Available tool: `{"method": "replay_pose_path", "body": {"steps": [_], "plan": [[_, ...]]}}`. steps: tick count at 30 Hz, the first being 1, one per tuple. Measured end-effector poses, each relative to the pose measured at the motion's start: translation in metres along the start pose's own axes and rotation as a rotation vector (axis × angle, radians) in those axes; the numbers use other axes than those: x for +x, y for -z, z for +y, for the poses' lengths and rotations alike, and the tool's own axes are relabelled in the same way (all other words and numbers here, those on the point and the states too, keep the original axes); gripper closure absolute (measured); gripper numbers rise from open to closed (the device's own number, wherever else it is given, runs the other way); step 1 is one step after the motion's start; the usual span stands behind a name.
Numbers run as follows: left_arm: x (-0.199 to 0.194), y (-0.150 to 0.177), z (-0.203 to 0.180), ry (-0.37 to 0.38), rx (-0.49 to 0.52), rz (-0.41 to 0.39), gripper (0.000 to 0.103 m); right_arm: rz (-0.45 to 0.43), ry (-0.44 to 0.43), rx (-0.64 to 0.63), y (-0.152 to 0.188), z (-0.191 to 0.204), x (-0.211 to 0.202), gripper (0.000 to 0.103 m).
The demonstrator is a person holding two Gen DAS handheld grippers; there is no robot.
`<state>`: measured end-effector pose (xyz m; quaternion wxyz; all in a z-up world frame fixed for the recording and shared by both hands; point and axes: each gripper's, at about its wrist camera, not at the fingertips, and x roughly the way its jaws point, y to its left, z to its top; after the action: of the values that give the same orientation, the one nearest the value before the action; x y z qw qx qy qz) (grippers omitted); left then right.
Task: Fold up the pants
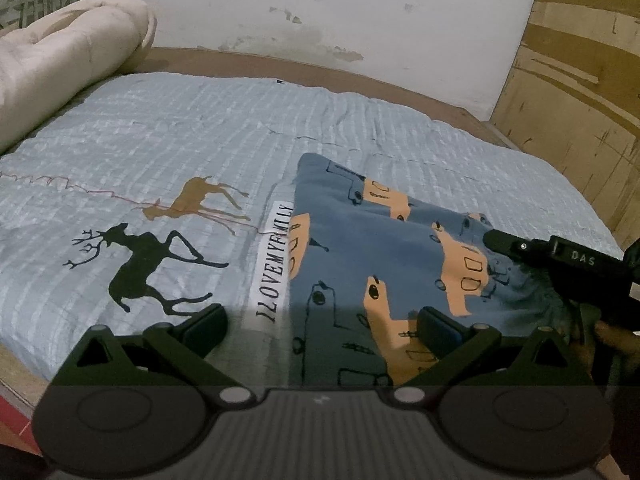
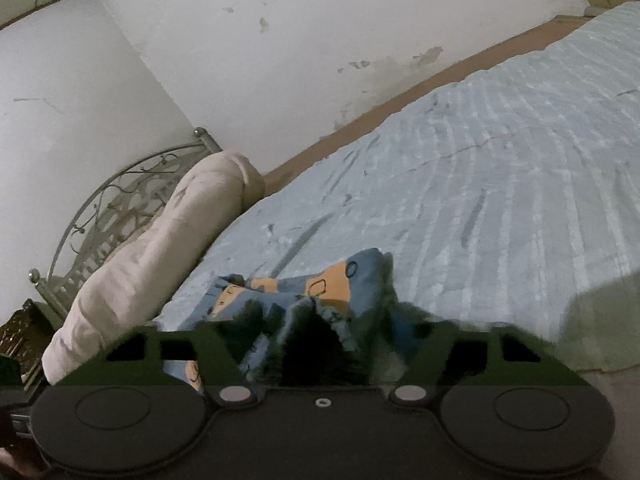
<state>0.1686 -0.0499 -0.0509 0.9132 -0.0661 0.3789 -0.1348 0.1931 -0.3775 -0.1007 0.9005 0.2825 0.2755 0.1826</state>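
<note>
A bed covered by a pale blue quilt (image 1: 168, 128) printed with two deer fills both views, set against a stained white wall (image 1: 320, 4). No earlier picture is at hand, so only the present state is recorded.

The pants (image 1: 360, 248), blue with orange vehicle shapes, are seen lower right of centre in the left wrist view, lying on the quilt just beside a white strip lettered "ILOVEMYFAMILY" (image 1: 276, 264). They appear already doubled, with a raised ridge running across the cloth; the fold is judged partly done, not finished.

The right gripper (image 2: 316, 344) is seen with bunched fabric crowding the space between its fingers at lower centre of its own view. The jaws stand partly closed; whether the pads actually press the cloth cannot be told, as blur and shadow hide the contact. In the left wrist view the same tool enters from the right edge, its tip resting at the pants' right margin, presumably to take an edge for the next fold.

The left gripper (image 1: 320, 328) is held wide, nothing between its fingers, hovering over the near edge of the pants, probably kept ready to pin or take the opposite side.

A rolled cream blanket (image 1: 68, 48) lies upper left, before a metal headboard (image 2: 120, 208).
</note>
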Motion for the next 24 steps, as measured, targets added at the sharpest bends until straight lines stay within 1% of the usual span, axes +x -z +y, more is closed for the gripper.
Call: {"method": "replay_pose_path", "body": {"steps": [3, 6, 9, 18, 23, 24], "plan": [[0.0003, 0.0006, -0.0005, -0.003, 0.004, 0.002, 0.001, 0.001, 0.014, -0.013, 0.0027, 0.0016, 0.0005, 0.062], [0.0005, 0.0009, -0.0010, -0.006, 0.004, 0.005, 0.001, 0.003, 0.017, -0.024, 0.0051, 0.0043, 0.0024, 0.066], [0.0004, 0.0008, -0.0017, -0.009, 0.005, 0.006, 0.001, 0.001, 0.020, -0.028, 0.0071, 0.0053, 0.0030, 0.068], [-0.0029, 0.0001, -0.0020, -0.006, -0.006, 0.003, 0.001, -0.005, 0.021, -0.034, 0.0089, 0.0059, 0.0035, 0.068], [-0.0075, -0.0022, -0.0002, -0.012, -0.030, 0.000, 0.019, -0.005, 0.022, -0.035, 0.0089, 0.0060, 0.0037, 0.068], [-0.0083, -0.0027, 0.0003, -0.015, -0.035, 0.000, 0.020, -0.005, 0.023, -0.036, 0.0090, 0.0061, 0.0038, 0.068]]}}
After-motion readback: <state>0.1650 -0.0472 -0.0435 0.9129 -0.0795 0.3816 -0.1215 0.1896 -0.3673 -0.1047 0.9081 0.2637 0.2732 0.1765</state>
